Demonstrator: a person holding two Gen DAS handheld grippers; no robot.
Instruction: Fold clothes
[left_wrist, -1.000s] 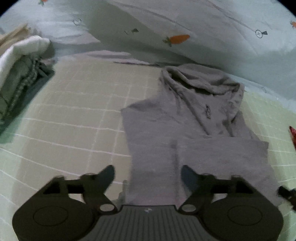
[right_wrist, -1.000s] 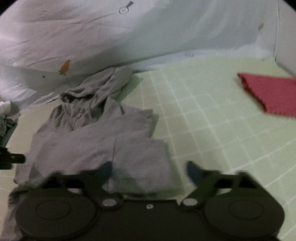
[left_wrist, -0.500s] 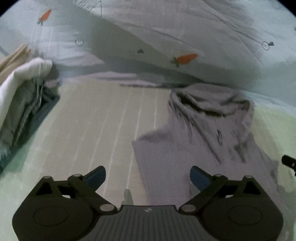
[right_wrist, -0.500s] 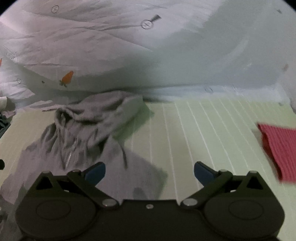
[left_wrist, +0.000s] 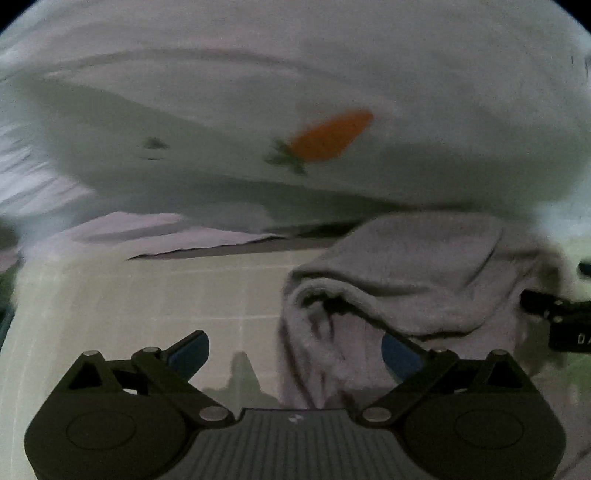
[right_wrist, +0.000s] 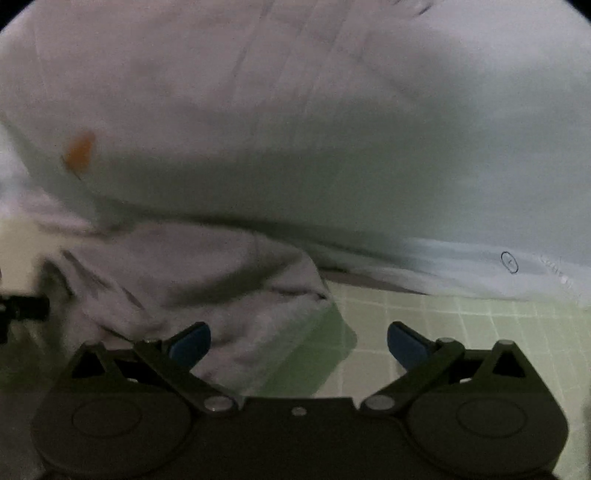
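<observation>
Looking along the left gripper (left_wrist: 293, 349): jaws spread wide, nothing pinched; grey hoodie (left_wrist: 406, 280) lies rumpled on the green checked sheet (left_wrist: 147, 295), hood bunched and gaping, below a carrot-print quilt (left_wrist: 332, 136). Right wrist view: right gripper (right_wrist: 299, 343) jaws spread, empty; hoodie (right_wrist: 192, 273) crumpled at left, blurred.

Bed w/ pale green grid-check sheet (right_wrist: 461, 332). Lying straight on it: grey hoodie (left_wrist: 406, 280), rumpled, hood end bunched toward the far side. Behind it a big pale duvet (left_wrist: 258, 92) w/ carrot print (blurred) rests on the sheet too, its edge just beside the hoodie.
</observation>
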